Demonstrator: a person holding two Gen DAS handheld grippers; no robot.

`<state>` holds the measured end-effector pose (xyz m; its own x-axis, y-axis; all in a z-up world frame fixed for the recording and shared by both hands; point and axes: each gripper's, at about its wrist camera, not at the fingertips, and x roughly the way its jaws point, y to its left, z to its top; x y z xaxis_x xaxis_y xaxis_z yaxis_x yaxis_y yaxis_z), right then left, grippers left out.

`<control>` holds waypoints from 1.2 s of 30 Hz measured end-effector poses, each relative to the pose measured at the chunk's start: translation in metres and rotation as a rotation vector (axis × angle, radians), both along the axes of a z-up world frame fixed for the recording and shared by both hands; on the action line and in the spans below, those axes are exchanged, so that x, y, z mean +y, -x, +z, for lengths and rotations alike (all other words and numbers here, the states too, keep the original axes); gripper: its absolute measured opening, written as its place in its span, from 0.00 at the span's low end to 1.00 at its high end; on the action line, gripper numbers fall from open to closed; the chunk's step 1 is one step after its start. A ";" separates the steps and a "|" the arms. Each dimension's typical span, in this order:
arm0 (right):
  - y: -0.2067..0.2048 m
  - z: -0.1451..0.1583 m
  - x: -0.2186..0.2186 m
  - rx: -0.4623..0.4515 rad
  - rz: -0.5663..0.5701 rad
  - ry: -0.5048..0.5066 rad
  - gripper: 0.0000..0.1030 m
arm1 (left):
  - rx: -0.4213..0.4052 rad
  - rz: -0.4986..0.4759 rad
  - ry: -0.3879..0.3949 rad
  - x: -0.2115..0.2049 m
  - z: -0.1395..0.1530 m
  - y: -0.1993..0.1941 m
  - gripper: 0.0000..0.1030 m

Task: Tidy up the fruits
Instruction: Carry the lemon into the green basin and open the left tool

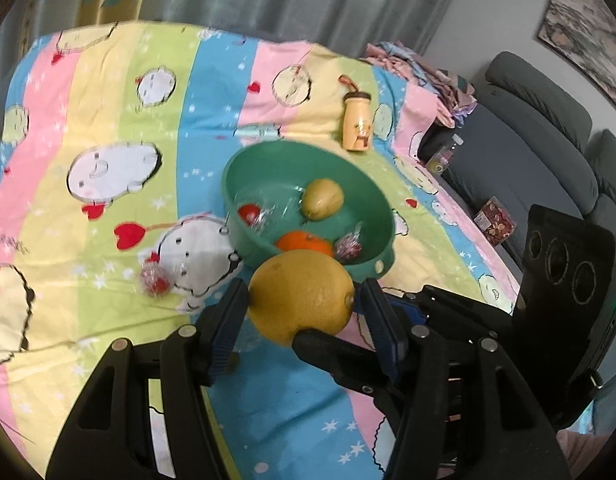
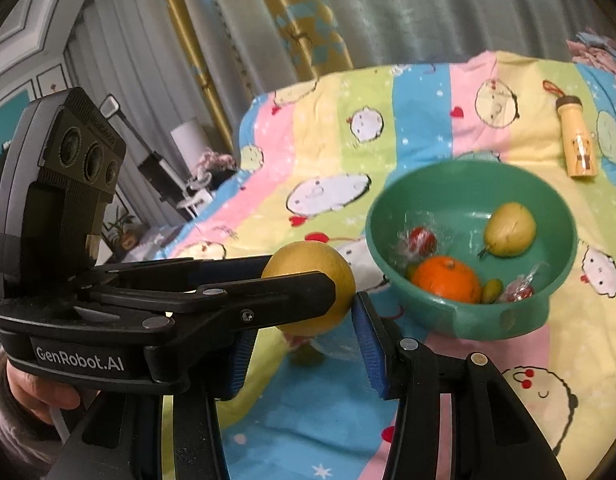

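Note:
A large yellow grapefruit (image 1: 302,294) sits between the pads of both grippers, just in front of a green bowl (image 1: 268,160). My left gripper (image 1: 304,304) is shut on it, and my right gripper (image 2: 304,316) also closes around it (image 2: 308,276). The bowl (image 2: 507,320) holds a pear (image 1: 321,199), an orange (image 1: 304,242) and two wrapped red fruits (image 1: 250,214). Another wrapped red fruit (image 1: 154,278) lies on the bedsheet left of the bowl.
A yellow bottle (image 1: 357,120) lies on the striped cartoon bedsheet (image 1: 108,100) behind the bowl. A grey sofa (image 1: 547,140) with a box stands to the right. Curtains hang behind the bed.

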<state>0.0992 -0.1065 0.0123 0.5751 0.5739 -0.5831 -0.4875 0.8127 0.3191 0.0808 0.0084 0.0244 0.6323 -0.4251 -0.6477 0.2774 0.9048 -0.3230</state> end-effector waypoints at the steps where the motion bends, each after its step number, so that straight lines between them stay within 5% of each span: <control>1: 0.001 0.003 -0.001 -0.006 -0.002 -0.004 0.48 | -0.012 -0.003 -0.003 -0.002 0.004 0.001 0.56; 23: -0.025 0.019 -0.052 -0.049 -0.089 -0.018 0.48 | -0.060 -0.075 0.010 -0.045 0.019 -0.040 0.56; 36: -0.077 0.000 -0.061 0.058 -0.098 0.008 0.48 | 0.050 -0.093 0.092 -0.040 -0.005 -0.097 0.56</control>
